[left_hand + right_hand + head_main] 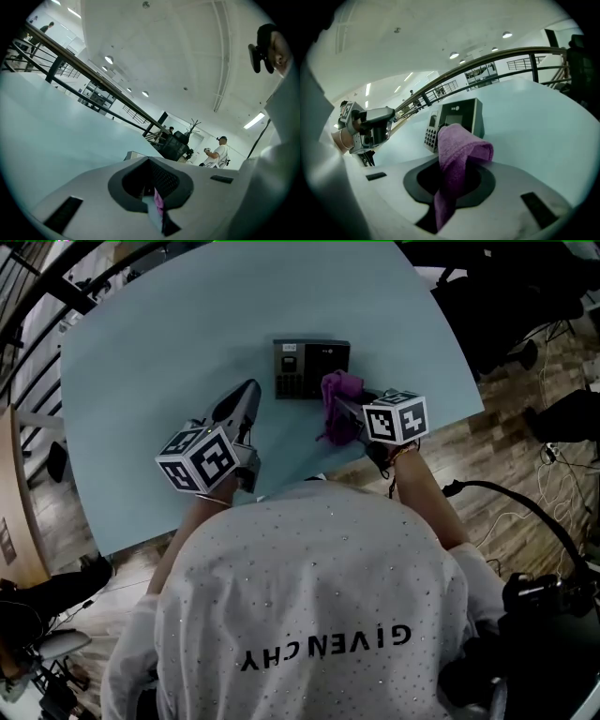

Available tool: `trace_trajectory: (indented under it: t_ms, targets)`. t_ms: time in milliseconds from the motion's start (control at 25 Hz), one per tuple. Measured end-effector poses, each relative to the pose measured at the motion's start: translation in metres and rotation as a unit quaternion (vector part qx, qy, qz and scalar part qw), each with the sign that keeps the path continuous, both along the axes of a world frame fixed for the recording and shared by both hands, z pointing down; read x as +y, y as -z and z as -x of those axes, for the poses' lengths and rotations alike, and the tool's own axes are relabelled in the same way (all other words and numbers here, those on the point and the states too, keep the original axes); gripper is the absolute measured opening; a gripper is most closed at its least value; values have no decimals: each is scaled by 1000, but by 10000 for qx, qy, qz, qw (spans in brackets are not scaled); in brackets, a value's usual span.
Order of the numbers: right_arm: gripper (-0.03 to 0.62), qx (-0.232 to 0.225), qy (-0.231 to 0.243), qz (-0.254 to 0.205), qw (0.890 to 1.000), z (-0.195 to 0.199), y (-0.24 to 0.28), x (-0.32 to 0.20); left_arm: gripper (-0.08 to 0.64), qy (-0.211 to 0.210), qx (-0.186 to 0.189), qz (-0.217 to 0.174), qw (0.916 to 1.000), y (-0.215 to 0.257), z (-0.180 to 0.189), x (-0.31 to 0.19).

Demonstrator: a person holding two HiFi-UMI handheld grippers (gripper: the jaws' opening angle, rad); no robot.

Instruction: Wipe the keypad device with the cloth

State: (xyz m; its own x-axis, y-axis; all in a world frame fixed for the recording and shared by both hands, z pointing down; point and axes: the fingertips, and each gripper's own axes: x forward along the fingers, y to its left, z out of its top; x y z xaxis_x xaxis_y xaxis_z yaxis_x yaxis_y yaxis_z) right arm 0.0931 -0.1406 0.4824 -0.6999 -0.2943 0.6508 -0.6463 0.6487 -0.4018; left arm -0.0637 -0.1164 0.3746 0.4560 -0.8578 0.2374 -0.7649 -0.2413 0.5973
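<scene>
The keypad device (311,368), a dark box with a small screen and number keys, stands on the pale blue table (159,334) in front of me. My right gripper (343,405) is shut on a purple cloth (338,401), which bunches just right of the device's near corner. In the right gripper view the cloth (458,146) rises out of the right gripper (451,185) and folds over, partly covering the device (459,114) behind it. My left gripper (247,393) hovers left of the device, shut and holding nothing. In the left gripper view, the left gripper (157,206) shows only a thin slit.
The table's curved near edge (441,432) runs just below both grippers, with wood floor and cables (553,474) to the right. A dark railing (37,352) lies along the table's left side. A standing person (218,151) is far off across the room.
</scene>
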Motion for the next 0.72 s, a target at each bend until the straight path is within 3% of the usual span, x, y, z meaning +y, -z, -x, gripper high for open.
trace_trajectory:
  t_ms: [400,720]
  targets:
    - [48,-103,254,-171,9995,-32,3,-34,0,783,-46,45,9969,-5,-14,6]
    - [48,-455,-237,-581,9970,-31,45,-97,0,1474,-206,-162,9887,14,9,9]
